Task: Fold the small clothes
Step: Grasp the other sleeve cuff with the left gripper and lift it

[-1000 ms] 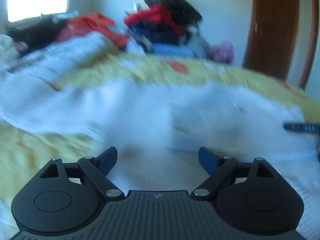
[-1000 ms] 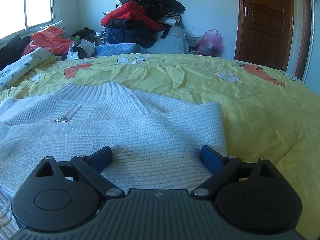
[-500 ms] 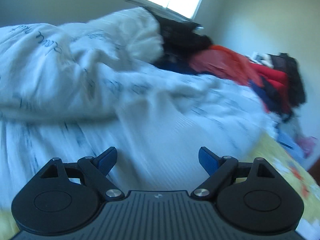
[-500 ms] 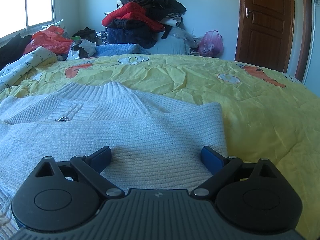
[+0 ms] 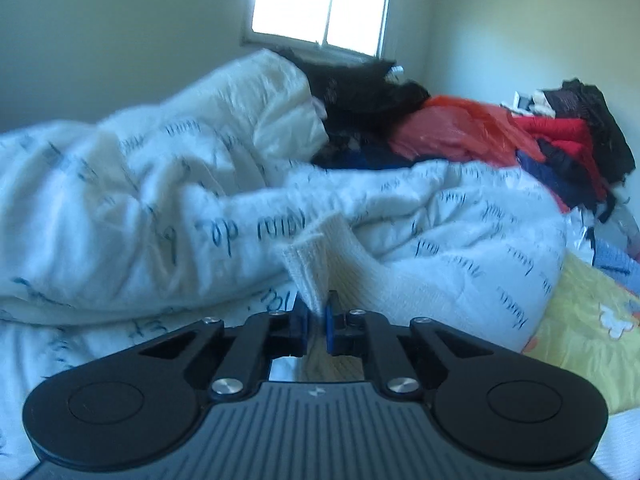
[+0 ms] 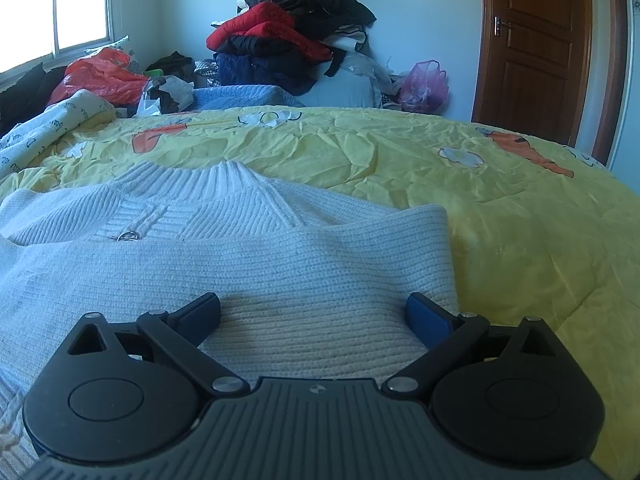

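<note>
left claw [image 5: 316, 322] clamped on sweater cuff [image 5: 310, 256] | right claw [image 6: 314, 316] spread over sweater [image 6: 240, 264]

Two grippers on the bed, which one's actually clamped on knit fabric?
The left gripper: its blue pads pinch the white ribbed knit sleeve cuff. The right gripper hangs open over the white sweater.

A home bedroom is showing itself here — a bed [image 6: 500, 216] wearing a yellow cartoon-print cover, a rumpled white duvet [image 5: 120, 208], heaped clothes [image 6: 288, 36], a window [image 5: 324, 0], and a wooden door [image 6: 536, 44].
</note>
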The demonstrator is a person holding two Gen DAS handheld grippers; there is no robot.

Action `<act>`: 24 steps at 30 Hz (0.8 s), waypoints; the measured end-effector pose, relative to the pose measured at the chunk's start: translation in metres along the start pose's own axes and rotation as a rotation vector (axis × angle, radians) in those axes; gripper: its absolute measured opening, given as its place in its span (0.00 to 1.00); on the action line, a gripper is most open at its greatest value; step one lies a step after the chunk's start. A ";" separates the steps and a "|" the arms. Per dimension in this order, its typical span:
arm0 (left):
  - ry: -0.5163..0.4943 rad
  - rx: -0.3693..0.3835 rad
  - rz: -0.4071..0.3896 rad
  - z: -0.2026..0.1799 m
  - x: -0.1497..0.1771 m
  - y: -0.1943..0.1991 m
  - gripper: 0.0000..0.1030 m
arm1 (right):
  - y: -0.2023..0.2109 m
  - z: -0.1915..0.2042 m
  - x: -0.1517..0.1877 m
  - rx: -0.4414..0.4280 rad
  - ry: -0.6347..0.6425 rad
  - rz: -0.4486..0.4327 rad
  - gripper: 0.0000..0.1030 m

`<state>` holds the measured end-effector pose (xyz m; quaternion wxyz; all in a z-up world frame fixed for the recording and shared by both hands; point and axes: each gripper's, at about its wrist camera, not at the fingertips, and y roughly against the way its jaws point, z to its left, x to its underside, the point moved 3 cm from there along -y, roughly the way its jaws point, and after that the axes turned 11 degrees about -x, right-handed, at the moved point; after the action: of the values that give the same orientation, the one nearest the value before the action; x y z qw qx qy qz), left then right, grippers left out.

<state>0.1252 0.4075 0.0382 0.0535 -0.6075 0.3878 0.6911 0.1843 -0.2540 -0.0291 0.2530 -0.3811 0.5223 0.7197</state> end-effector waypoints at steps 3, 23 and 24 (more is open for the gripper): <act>0.007 0.071 -0.078 -0.014 -0.011 0.041 0.07 | 0.000 0.000 0.000 -0.001 0.000 0.000 0.97; -0.667 0.795 0.103 -0.279 0.206 0.297 0.23 | 0.000 -0.003 0.000 -0.013 -0.017 -0.004 0.96; -0.673 0.816 0.095 -0.271 0.201 0.301 0.37 | 0.001 -0.002 0.000 -0.015 -0.018 -0.005 0.97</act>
<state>0.1259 -0.0438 0.0132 0.3757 -0.2639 0.6136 0.6424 0.1845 -0.2563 -0.0291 0.2564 -0.3778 0.5137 0.7264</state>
